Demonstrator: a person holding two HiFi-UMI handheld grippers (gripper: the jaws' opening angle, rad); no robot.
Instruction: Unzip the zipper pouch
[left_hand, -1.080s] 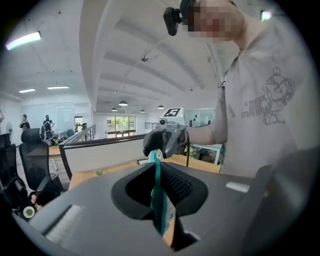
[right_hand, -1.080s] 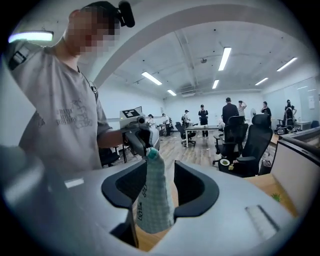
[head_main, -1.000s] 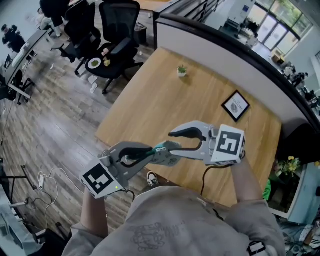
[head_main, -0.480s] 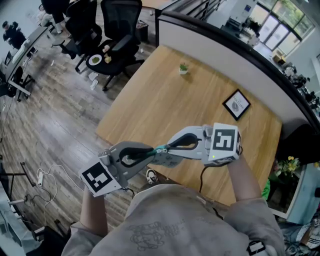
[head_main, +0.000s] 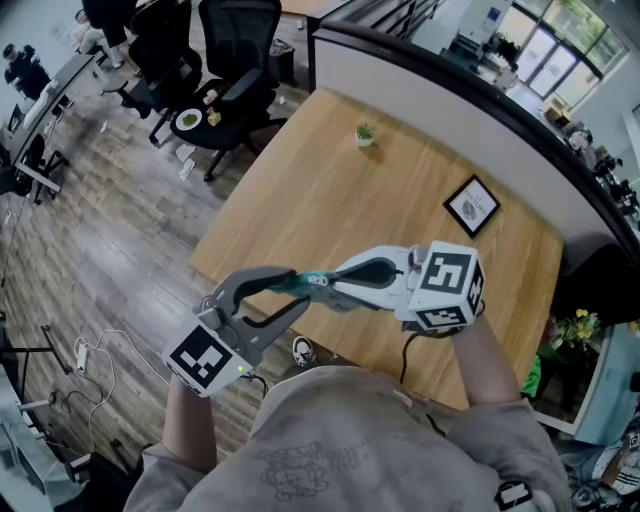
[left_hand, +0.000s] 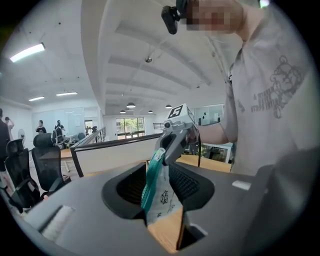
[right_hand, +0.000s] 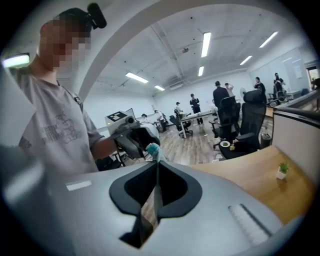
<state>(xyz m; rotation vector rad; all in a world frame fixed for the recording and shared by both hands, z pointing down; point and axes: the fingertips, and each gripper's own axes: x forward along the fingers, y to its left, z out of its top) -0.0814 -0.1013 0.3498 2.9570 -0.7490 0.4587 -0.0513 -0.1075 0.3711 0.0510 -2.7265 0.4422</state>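
Observation:
A white zipper pouch (head_main: 318, 284) with a teal zipper edge hangs in the air between the two grippers, above the near edge of the wooden table (head_main: 330, 190). My right gripper (head_main: 338, 289) is shut on one end of it; the right gripper view shows its jaws (right_hand: 156, 187) pinched flat on the thin pouch (right_hand: 152, 149). My left gripper (head_main: 298, 290) is opening. In the left gripper view the pouch (left_hand: 162, 197) stands between those jaws (left_hand: 162, 186) with a gap on each side, and the right gripper (left_hand: 171, 146) holds its far end.
A small potted plant (head_main: 365, 138) and a framed picture (head_main: 471, 210) stand further back on the table. Black office chairs (head_main: 235, 90) are on the wooden floor to the left. A curved partition (head_main: 480, 110) runs behind the table. People stand far off in the room.
The right gripper, open a second ago, has closed on the pouch. The left gripper, which was shut on the pouch, has spread its jaws wide. Both hands stayed nearly in place.

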